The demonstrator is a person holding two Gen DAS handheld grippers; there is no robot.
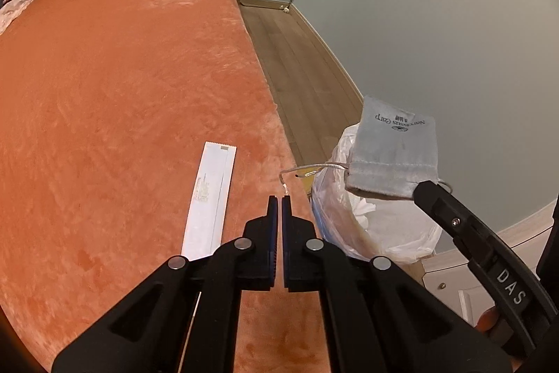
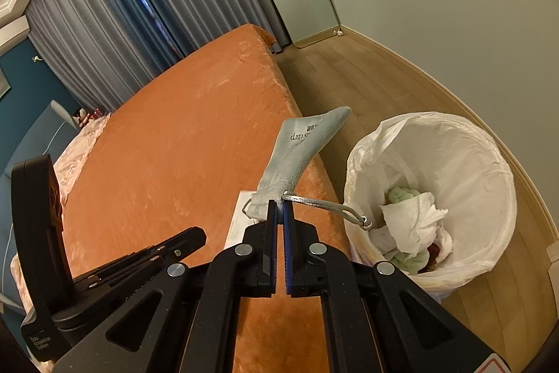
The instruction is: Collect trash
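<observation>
The right hand-held gripper [image 2: 279, 210] is clamped on only the pouch's [image 2: 300, 149] mouth corner, beside the bin [image 2: 482, 142], so it could slip onto the bed [image 2: 181, 128]; the left hand-held gripper [image 1: 281, 201] is closed, empty, near the wrapper [image 1: 209, 198].

So the bed [image 2: 181, 135] takes up the left side, with the floor [image 2: 384, 86] running along its right edge. The trash bin [image 2: 489, 184] sits on the floor right beside the bed's near right corner, crumpled tissues [image 2: 412, 219] inside it. A long flat wrapper [image 1: 209, 198] lies on the bed near that same edge. The pouch [image 2: 300, 149] hangs over the bed's right edge, pinched in the right gripper [image 2: 279, 208], its cord [image 2: 328, 207] trailing toward the bin. Curtains [image 2: 122, 23] stand behind the bed's far end
</observation>
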